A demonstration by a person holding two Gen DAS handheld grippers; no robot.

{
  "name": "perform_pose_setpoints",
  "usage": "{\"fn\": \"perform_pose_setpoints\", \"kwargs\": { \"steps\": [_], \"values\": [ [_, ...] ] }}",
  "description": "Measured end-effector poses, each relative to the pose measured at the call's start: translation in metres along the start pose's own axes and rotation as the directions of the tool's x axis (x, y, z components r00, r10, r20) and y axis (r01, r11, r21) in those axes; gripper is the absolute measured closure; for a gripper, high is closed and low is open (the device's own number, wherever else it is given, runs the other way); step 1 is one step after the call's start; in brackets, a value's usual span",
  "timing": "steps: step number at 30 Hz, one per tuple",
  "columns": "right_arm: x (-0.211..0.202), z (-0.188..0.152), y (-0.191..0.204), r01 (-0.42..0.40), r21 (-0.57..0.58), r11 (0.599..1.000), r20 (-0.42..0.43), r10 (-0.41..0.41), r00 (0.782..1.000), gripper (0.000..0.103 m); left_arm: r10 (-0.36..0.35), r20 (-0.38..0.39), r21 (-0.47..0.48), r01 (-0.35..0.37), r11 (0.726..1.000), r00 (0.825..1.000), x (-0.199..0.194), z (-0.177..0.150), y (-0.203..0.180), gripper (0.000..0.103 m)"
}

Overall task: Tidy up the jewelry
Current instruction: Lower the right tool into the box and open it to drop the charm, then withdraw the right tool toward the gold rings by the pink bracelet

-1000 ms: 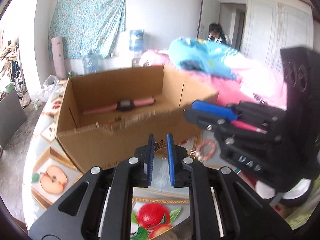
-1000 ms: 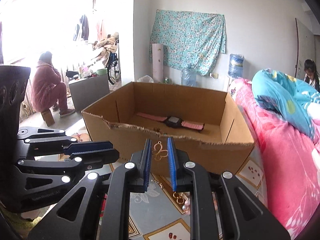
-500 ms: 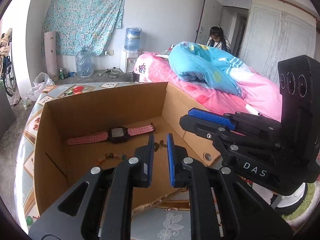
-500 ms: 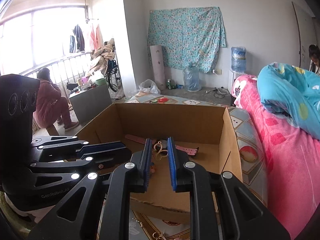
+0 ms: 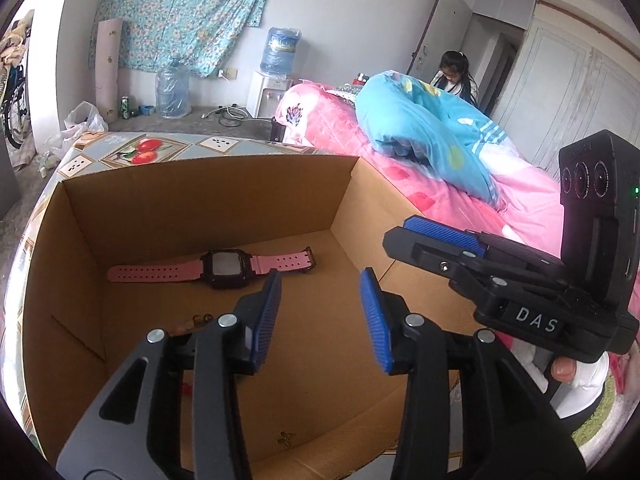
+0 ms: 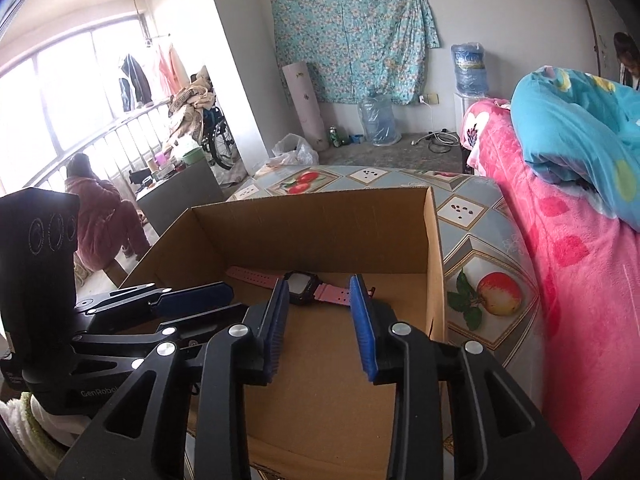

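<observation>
jaws of both the left gripper [image 5: 320, 312] and right gripper [image 6: 320, 312] are opening, empty, over the cardboard box [image 5: 200, 196]; a small gold charm [image 5: 285, 438] lies below, likely dropped for sorting.

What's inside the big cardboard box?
Inside the cardboard box lie a pink watch, a few small beads and a tiny gold piece. The left gripper covers part of the floor, so anything under it is hidden.

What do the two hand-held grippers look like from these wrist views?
Both match. The left hand-held gripper and right hand-held gripper have matte black linkage arms with silver rivets and ribbed blue pads. Each carries a black camera block with three round lenses. The right one reads "DAS"; the left shows partial "GenRobo" lettering.
</observation>
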State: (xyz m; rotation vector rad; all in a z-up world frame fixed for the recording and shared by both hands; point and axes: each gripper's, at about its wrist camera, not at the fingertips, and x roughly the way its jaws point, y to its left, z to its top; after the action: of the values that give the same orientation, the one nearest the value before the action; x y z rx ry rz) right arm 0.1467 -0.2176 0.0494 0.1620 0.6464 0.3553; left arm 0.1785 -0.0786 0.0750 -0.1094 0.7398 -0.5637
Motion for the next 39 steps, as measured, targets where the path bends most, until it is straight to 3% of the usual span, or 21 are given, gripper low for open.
{"fn": "perform_pose_setpoints", "kwargs": {
  "steps": [6,14,22,26,32,35,39],
  "values": [
    [-0.025,0.003,-0.003,0.013,0.014,1.000,0.055,-0.014,0.998,0.055,-0.002,0.059,-0.003,0.002,1.000,0.998,-0.023,0.000,0.001,0.057],
    [-0.069,-0.010,0.009,0.065,0.007,0.998,0.134,-0.066,0.989,0.024,-0.019,0.160,0.047,0.012,0.999,0.987,-0.074,-0.018,-0.015,0.047],
    [-0.093,-0.058,0.017,0.121,0.021,0.992,0.096,-0.122,0.988,0.013,-0.038,0.200,0.123,0.013,0.992,0.979,-0.117,-0.056,-0.027,0.035],
    [-0.086,-0.100,0.015,0.165,0.045,0.985,-0.001,-0.165,0.986,0.010,-0.096,0.173,0.180,0.064,0.982,0.980,-0.126,-0.087,-0.033,0.028],
    [-0.060,-0.163,0.011,0.259,0.032,0.965,-0.129,-0.253,0.959,0.010,-0.053,0.030,0.129,0.049,0.990,0.998,-0.089,-0.123,-0.033,0.028],
    [-0.053,-0.182,0.010,0.288,0.044,0.957,-0.133,-0.280,0.951,0.010,0.001,-0.020,0.121,0.002,0.993,1.000,-0.064,-0.132,-0.032,0.028],
    [-0.049,-0.189,0.017,0.319,-0.011,0.948,-0.084,-0.319,0.944,0.010,0.043,-0.064,0.134,-0.034,0.990,0.997,-0.034,-0.132,-0.034,0.040]
  ]
}}
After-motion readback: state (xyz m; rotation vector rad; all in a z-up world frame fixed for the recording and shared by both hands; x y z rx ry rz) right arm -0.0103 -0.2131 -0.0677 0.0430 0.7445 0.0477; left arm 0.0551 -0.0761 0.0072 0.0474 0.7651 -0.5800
